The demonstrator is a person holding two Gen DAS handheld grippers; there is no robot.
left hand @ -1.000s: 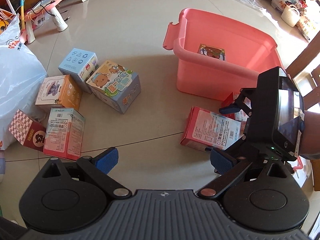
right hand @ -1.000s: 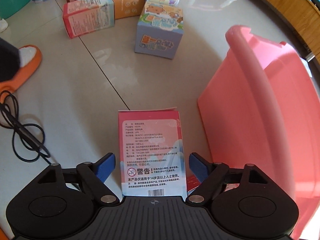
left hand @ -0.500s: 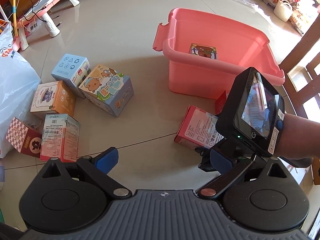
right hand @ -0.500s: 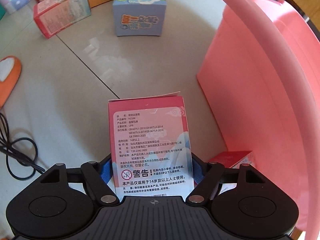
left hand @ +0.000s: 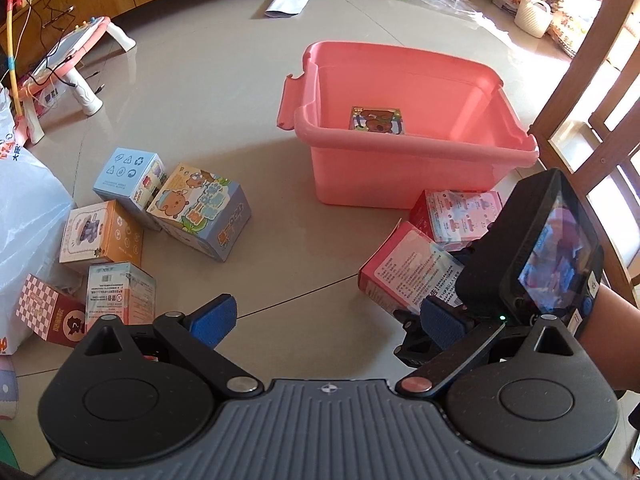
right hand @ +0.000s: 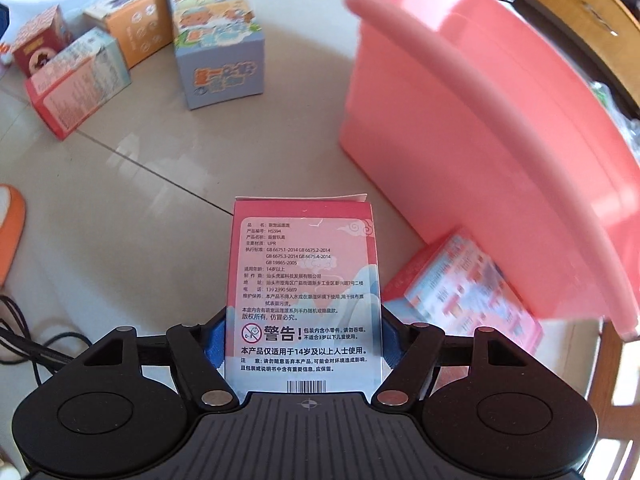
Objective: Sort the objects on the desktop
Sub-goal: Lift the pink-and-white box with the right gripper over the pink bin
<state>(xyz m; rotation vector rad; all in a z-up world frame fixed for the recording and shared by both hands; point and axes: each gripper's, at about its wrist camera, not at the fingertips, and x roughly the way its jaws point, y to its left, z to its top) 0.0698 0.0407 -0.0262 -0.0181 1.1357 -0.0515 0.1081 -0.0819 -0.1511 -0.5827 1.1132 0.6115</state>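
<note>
In the right wrist view we see the right gripper (right hand: 302,340) clamped on a pink box (right hand: 304,280) — its blue pads (right hand: 214,340) press against both sides, and the printed label face fills the lower middle of the frame. To its right stands the pink bin (right hand: 480,120), filling the upper right, with a second pink box (right hand: 460,292), blurred, lying at its foot. In the left wrist view the left gripper (left hand: 332,322) stands wide open with nothing between its pads, low in the frame over bare floor (left hand: 208,100). The bin (left hand: 400,168) sits at upper centre there, with one small picture box (left hand: 376,120) lying on its bottom. At middle left we count a cluster of five boxes on the floor — a bear box (left hand: 200,210), a blue box (left hand: 128,174), an orange box (left hand: 102,232), a pale box (left hand: 120,292) and a checkered box (left hand: 48,314). A white bag (left hand: 24,220) lies at the left edge.
</note>
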